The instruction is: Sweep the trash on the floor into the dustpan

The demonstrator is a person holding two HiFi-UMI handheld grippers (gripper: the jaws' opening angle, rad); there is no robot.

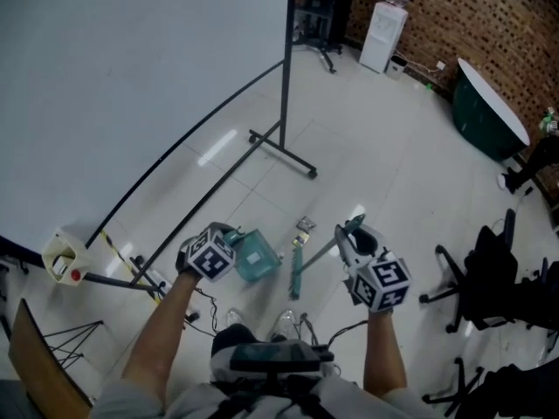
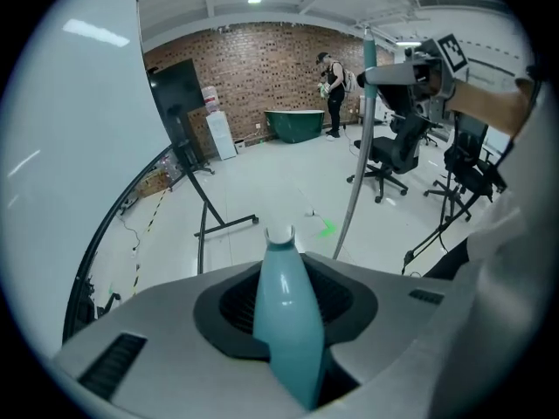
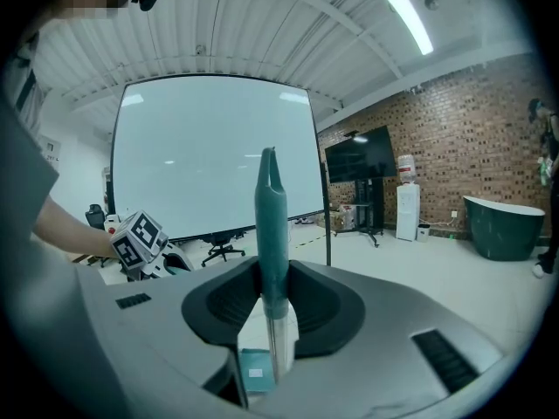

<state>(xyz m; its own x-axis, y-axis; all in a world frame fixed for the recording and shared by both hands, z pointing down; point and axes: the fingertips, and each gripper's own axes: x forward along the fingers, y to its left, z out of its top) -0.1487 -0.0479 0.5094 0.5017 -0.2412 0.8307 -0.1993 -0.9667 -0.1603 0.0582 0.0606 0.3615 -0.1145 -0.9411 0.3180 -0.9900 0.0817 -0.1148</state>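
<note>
Left gripper view shows your left gripper closed narrowly on the pale teal handle of the dustpan, which rises straight up between the jaws. In the head view the dustpan pan hangs just beyond that gripper, over the white floor in front of your feet; whether it touches the floor cannot be told.

Right gripper view shows your right gripper clamped on the dark teal grip of the broom, with the metal rod running down through the jaws. From the head view, the rod slants down and to the left from that gripper to the broom head, which sits just right of the dustpan.

A small piece of trash lies on the floor just beyond the broom head, between the two grippers.

Farther out stand a large white screen on a black wheeled frame at left, black office chairs at right, and a dark green bathtub by the brick wall.
</note>
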